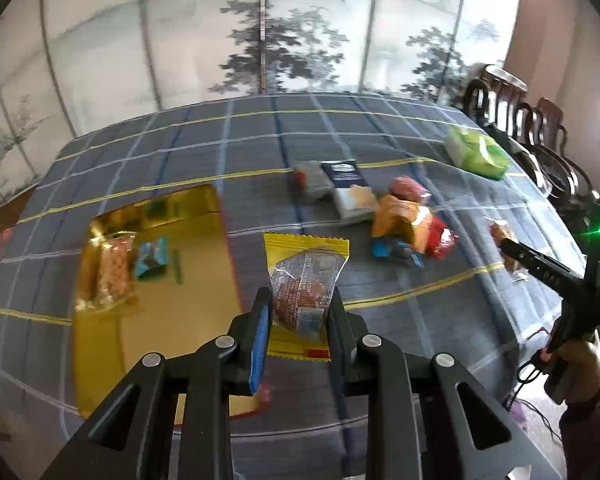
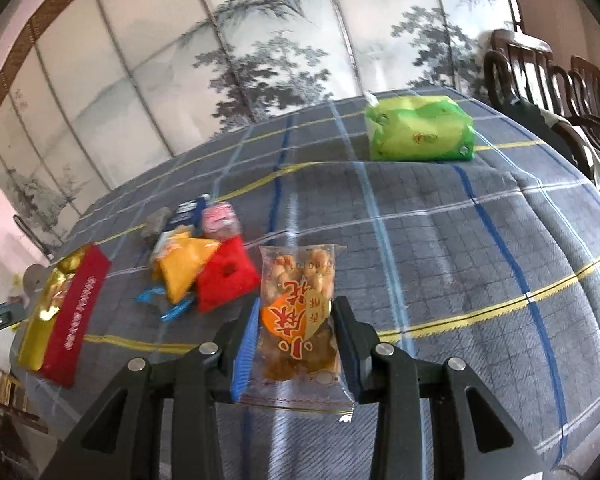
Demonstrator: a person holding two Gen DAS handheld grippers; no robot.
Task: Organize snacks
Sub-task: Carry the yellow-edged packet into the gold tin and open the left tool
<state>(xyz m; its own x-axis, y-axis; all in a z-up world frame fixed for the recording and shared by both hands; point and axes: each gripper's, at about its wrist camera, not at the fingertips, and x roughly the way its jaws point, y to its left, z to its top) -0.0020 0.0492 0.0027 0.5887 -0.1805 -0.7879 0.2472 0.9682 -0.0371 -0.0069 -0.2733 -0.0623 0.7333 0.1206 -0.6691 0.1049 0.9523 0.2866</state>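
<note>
My left gripper (image 1: 299,300) is shut on a yellow-edged cake packet (image 1: 305,280) and holds it just right of the gold tray (image 1: 156,332). The tray holds a fried-snack packet (image 1: 114,270) and a small teal packet (image 1: 151,257). My right gripper (image 2: 296,308) is shut on a clear fried-snack packet with orange print (image 2: 300,320) above the cloth; it also shows at the right of the left wrist view (image 1: 508,242). A pile of loose snacks (image 1: 400,224) lies mid-table, with orange (image 2: 186,268) and red (image 2: 226,280) packets.
A green tissue pack (image 2: 420,128) sits at the table's far right. The tray's red outer wall (image 2: 76,320) is at the left in the right wrist view. Dark wooden chairs (image 1: 540,132) stand along the right edge of the plaid-covered table (image 1: 380,380).
</note>
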